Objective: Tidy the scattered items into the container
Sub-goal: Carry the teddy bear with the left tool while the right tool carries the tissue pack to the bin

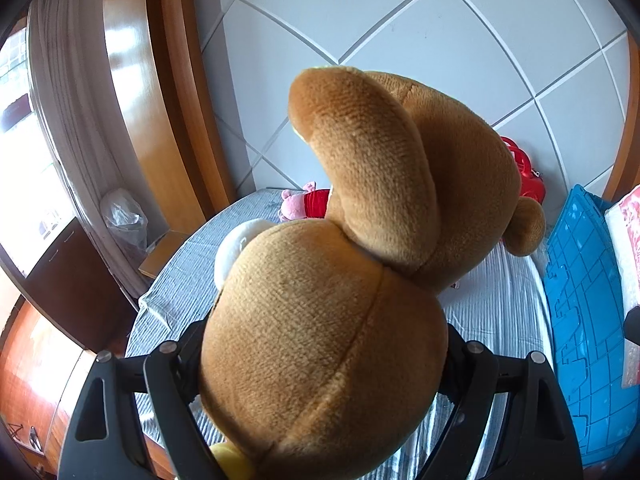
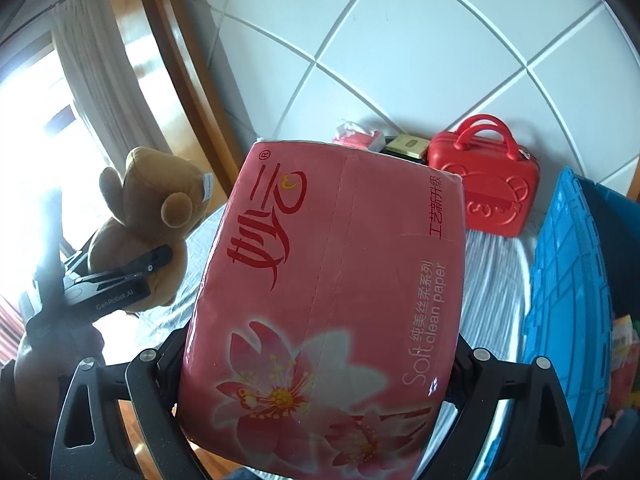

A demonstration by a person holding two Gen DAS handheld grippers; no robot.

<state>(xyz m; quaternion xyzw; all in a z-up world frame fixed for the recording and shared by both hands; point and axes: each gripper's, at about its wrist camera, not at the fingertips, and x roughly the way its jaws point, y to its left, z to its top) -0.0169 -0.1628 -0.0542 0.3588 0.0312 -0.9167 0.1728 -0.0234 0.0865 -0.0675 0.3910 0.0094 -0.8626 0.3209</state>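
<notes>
Right now my left hand-held gripper (image 1: 320,360) pinches a brown plush bear (image 1: 340,280), its fingers spread wide around the soft body, and the toy hangs clear of the striped bed cover (image 1: 492,308). My right hand-held gripper (image 2: 320,364) clamps a pink pack of tissues (image 2: 332,280) between both fingers, lifted above the same cover. From the right wrist view I see the bear held off to the left of the pack. On the right side stands the blue crate (image 2: 560,280), its ribbed wall just beside the bed cover. Against the white padded headboard (image 2: 400,40) sits a red toy suitcase (image 2: 480,192), with a small gold box (image 2: 408,146) next to it. A pink plush toy (image 1: 300,204) lies further back.
</notes>
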